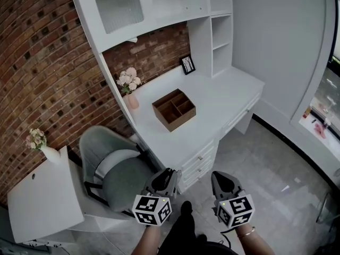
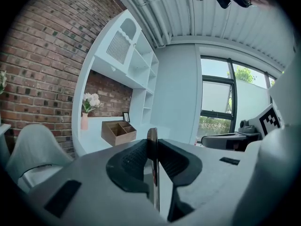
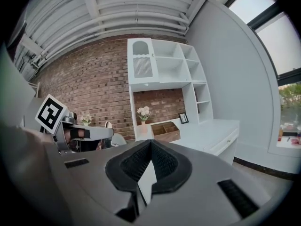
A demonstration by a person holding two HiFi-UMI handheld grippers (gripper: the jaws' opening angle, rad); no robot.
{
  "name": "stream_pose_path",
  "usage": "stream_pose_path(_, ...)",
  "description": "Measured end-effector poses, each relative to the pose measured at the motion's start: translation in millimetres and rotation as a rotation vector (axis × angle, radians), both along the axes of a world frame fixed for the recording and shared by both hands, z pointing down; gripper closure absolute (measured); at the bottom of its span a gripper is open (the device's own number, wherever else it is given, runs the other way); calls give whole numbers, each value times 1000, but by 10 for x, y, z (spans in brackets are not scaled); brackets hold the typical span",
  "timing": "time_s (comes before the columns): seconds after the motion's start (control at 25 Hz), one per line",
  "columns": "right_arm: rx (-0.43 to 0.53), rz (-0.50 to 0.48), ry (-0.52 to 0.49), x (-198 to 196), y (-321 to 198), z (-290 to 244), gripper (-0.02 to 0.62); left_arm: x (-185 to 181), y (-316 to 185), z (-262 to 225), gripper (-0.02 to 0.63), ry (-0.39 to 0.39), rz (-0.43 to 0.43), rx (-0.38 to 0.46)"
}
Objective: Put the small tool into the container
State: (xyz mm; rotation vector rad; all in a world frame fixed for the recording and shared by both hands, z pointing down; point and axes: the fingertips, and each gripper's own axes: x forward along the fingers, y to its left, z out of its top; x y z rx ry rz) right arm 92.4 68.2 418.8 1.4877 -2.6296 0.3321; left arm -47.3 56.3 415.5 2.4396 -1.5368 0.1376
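Observation:
The container, a brown wooden box [image 1: 174, 109] with open compartments, stands on the white desk [image 1: 223, 97]; it also shows in the left gripper view [image 2: 118, 132] and the right gripper view [image 3: 165, 131]. My left gripper [image 1: 168, 173] [image 2: 152, 147] is shut on the small tool [image 2: 152, 134], a thin flat metal piece standing on edge between the pads. My right gripper [image 1: 221, 176] [image 3: 150, 142] is shut with nothing in it. Both are held low in front of the desk, well short of the box.
A grey swivel chair [image 1: 119, 171] stands left of the grippers, by the desk drawers [image 1: 201, 161]. A pink vase of flowers [image 1: 129, 86] and a small picture frame [image 1: 187, 64] sit at the desk's back. A second white table [image 1: 37, 201] is at the far left.

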Motion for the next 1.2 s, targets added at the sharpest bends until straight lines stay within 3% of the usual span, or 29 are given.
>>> stream_pose_path(0.6,-45,49,-40,-504,-1915,82,594,-494,-1914,-33,529,6,31,5)
stream_pose_path(1.2,-59,86,-12,-665,-2854,102,594,-577,-2969,-217,529,22,88,47)
